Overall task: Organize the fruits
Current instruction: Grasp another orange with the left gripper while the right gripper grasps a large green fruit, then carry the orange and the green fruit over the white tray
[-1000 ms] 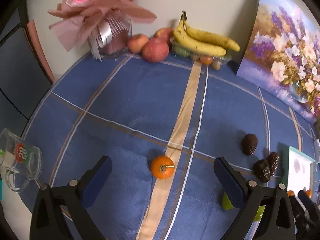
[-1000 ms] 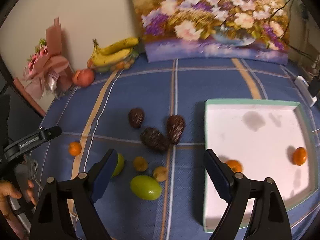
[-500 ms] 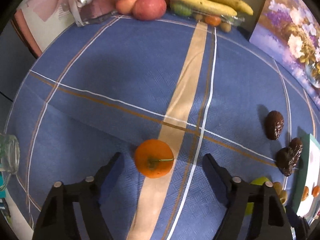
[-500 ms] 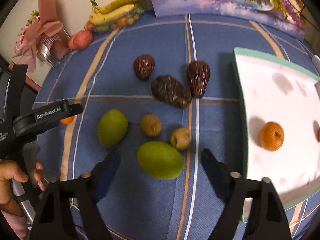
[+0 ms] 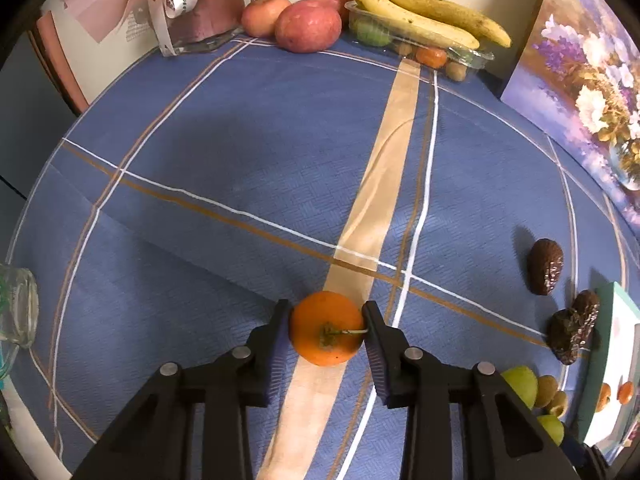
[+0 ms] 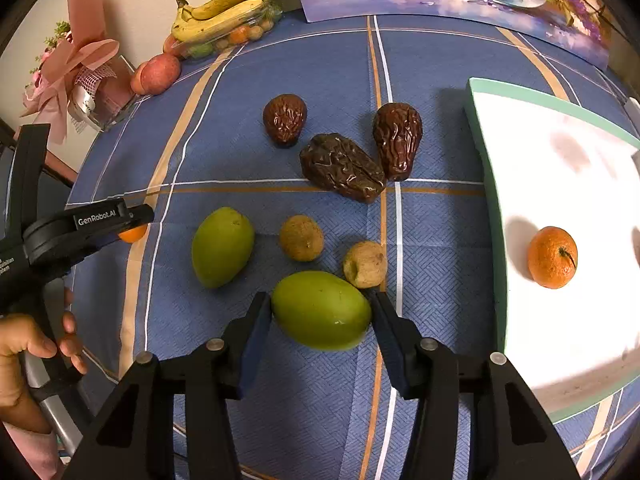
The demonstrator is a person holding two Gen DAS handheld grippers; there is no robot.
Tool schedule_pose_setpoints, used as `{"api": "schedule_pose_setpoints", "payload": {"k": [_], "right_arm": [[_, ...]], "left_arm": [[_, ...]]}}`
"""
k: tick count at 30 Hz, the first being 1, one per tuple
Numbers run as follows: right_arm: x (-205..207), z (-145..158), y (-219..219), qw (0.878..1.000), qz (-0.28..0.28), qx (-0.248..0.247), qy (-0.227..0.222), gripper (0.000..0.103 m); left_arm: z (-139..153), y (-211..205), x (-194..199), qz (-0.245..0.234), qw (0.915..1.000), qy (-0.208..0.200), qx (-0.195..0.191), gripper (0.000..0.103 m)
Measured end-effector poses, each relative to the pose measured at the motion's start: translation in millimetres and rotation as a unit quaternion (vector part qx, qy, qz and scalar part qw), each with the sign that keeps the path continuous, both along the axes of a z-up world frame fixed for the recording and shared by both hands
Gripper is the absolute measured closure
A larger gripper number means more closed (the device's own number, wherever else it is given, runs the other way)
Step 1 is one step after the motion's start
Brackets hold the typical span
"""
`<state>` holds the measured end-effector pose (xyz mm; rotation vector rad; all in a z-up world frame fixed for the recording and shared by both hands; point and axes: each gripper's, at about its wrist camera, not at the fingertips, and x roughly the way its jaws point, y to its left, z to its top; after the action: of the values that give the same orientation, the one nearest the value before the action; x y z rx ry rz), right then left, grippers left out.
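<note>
Mandarin (image 5: 326, 328) between closing left gripper (image 5: 326, 320) pads

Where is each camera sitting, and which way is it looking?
Left wrist view: sits on the left tongs, looking steeply down at the orange on the blue tablecloth; only its black fingers show, closing on the orange.
Right wrist view: sits on the right tongs, looking down at a green fruit between its closing fingers; a hand holding the left tongs shows at the left.
Both see the bananas, dark dates and white tray.
</note>
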<state>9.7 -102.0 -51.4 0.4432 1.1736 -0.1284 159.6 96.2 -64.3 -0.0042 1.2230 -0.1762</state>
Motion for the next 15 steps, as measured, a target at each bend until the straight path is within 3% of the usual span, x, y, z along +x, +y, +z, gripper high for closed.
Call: {"api": "schedule_pose_setpoints", "payload": {"k": [6,15], "right_arm": [[-2,6,-2,1.000,-0.004,0.006,-0.010,0.051],[-16,43,-18,0.997,-0.034,-0.008,-0.063,0.051]], "left_arm": [[14,-9,-6,-0.020,0.9996,-0.013,-0.012,0.066],[58,-26,-19,-0.051,0.9960,-0.063,-0.038,0.066]]}}
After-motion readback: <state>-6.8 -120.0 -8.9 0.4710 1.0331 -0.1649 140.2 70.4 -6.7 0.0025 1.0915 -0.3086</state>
